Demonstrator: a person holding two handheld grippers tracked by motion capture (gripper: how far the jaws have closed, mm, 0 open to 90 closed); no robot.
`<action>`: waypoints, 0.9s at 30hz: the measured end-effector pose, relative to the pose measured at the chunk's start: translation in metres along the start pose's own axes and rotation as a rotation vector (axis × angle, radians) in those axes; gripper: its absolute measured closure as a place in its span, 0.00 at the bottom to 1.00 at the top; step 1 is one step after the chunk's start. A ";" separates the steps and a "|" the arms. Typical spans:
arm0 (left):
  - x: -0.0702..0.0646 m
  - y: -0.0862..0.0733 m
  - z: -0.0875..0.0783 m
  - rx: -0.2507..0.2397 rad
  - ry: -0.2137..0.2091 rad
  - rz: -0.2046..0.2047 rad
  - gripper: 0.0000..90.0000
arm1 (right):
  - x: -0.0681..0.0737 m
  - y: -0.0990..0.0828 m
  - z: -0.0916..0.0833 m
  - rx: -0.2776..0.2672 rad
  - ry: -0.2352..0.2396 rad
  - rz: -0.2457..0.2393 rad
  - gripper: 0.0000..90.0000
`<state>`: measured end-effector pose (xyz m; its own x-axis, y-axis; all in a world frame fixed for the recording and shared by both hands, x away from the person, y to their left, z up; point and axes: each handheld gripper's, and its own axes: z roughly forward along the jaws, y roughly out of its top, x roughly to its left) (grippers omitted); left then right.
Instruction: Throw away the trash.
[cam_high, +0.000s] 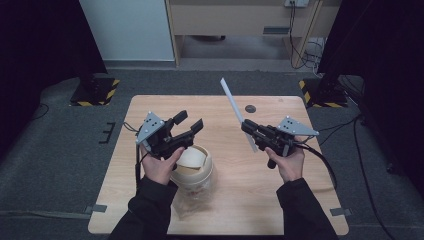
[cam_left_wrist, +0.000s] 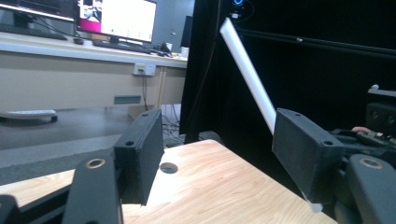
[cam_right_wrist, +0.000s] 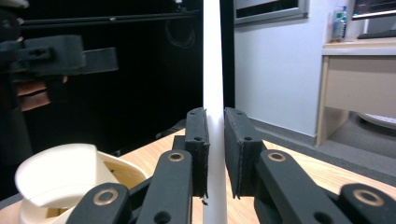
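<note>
The white strip (cam_high: 238, 114) is a long, thin, flat piece, possibly plastic or card; the material cannot be confirmed. It is held clear of the wooden table (cam_high: 295, 200) over its right half, tilted, with the upper end reaching away from the person and the lower end projecting just below the jaws. The right gripper (cam_high: 250, 127) pinches it: in the right gripper view the strip (cam_right_wrist: 213, 70) passes upright between the two black pads, which press against its flat faces, with the grip taken low on its length. The strip holds a straight line with no visible sag, so it is judged light and fairly stiff along its length but liable to flex or crease if loaded across the flat face. Its smooth surface may slip or pivot in a narrow pinch; hold it on the flat faces near the lower end, or nearer the middle for better control of the free end. The left gripper (cam_high: 189, 123) is raised over the left half of the table with its jaws spread and nothing between them; its own view shows the strip (cam_left_wrist: 247, 70) beyond the gap. Below the left hand (cam_high: 161, 165) stands a light-coloured jar (cam_high: 196, 172) with a loose curled white band (cam_right_wrist: 60, 175) at its mouth.
</note>
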<state>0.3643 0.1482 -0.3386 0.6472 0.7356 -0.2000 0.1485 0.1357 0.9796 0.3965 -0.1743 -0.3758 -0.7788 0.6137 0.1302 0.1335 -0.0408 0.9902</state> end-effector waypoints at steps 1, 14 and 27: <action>-0.002 0.001 0.002 0.002 -0.004 -0.001 0.38 | 0.001 0.000 0.000 -0.001 0.005 0.001 0.89; -0.010 0.010 -0.002 -0.023 -0.018 0.006 0.39 | 0.017 0.003 0.004 -0.011 0.072 -0.024 0.89; -0.032 0.019 0.011 -0.010 -0.031 0.006 0.45 | 0.031 0.003 0.009 -0.030 0.123 -0.024 0.89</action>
<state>0.3543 0.1203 -0.3143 0.6714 0.7152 -0.1943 0.1369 0.1379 0.9809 0.3785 -0.1486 -0.3689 -0.8511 0.5133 0.1098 0.0969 -0.0518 0.9939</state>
